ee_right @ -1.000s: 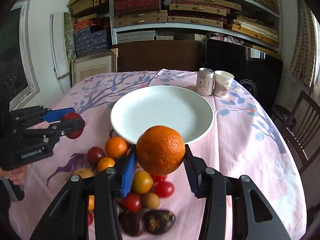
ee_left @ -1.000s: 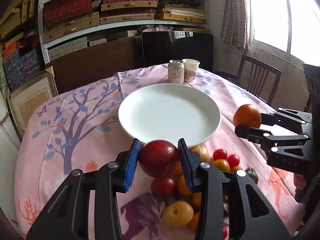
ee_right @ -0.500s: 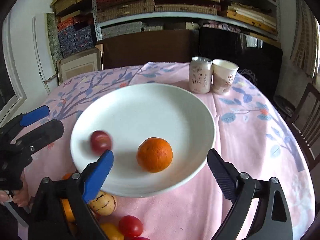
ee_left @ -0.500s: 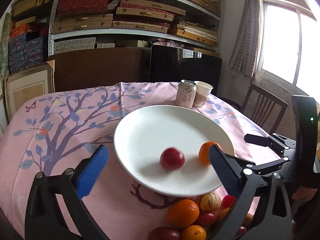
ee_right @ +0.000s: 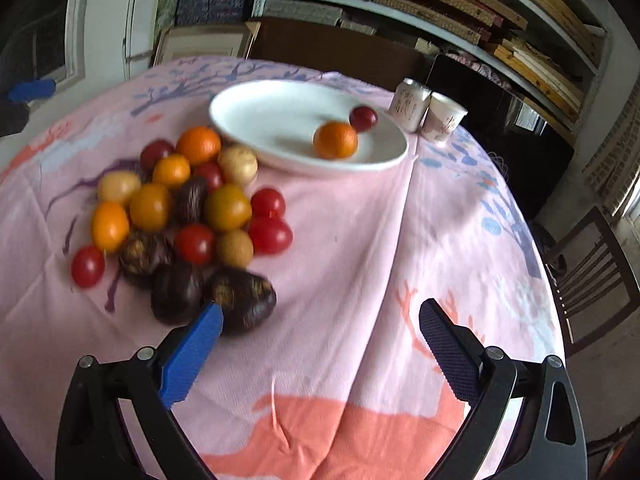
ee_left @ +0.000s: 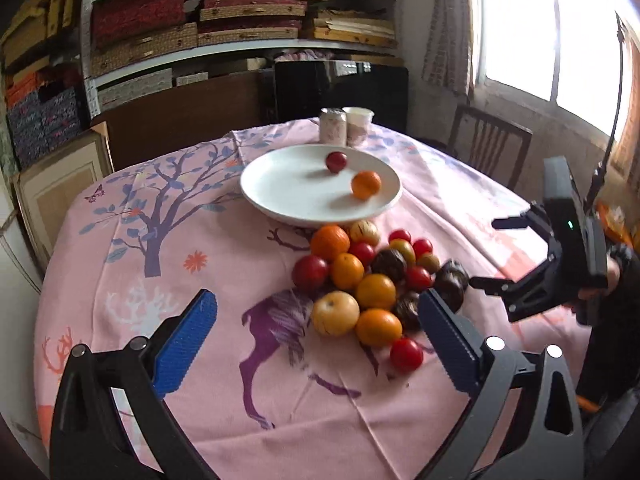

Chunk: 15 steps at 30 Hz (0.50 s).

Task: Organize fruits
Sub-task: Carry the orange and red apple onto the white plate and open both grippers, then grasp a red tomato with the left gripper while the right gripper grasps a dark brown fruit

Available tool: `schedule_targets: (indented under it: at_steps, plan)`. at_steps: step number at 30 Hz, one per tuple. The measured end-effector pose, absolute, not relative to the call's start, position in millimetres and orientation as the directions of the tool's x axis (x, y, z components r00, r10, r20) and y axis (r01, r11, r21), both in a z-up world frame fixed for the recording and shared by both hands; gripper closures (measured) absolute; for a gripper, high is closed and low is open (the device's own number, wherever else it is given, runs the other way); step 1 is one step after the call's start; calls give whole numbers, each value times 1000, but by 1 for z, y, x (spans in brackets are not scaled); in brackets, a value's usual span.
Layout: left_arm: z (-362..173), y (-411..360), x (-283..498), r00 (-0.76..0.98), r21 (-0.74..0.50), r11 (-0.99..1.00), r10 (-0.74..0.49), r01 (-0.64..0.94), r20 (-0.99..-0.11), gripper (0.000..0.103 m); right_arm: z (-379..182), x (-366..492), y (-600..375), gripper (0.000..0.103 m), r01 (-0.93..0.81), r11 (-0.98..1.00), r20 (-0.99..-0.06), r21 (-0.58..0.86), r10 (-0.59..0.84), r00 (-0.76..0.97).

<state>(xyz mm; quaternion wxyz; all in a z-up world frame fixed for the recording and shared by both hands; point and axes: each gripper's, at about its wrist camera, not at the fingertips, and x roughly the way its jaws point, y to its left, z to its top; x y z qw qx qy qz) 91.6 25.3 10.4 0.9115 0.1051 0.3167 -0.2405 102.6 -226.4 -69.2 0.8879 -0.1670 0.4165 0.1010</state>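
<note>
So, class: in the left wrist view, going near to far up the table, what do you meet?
Left gripper → fruit pile → plate with orange, then red fruit → can and cup.

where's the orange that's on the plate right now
In the left wrist view the orange sits on the white plate, toward its right rim, just in front of the dark red fruit; the fruit pile lies on the cloth nearer the camera.
</note>
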Motion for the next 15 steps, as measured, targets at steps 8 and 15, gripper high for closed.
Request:
schedule_targets:
  at_steps: [8, 15]
  plan:
    - [-61, -40, 94, 530, 90, 815, -284, 572, -799, 4, -78, 116, -211, 4, -475, 854, -785, -211, 142, 603]
    - [-84, -58, 100, 476, 47, 806, -300, 590, -827, 20, -78, 131, -206, 5, -521, 840, -785, -152, 217, 580]
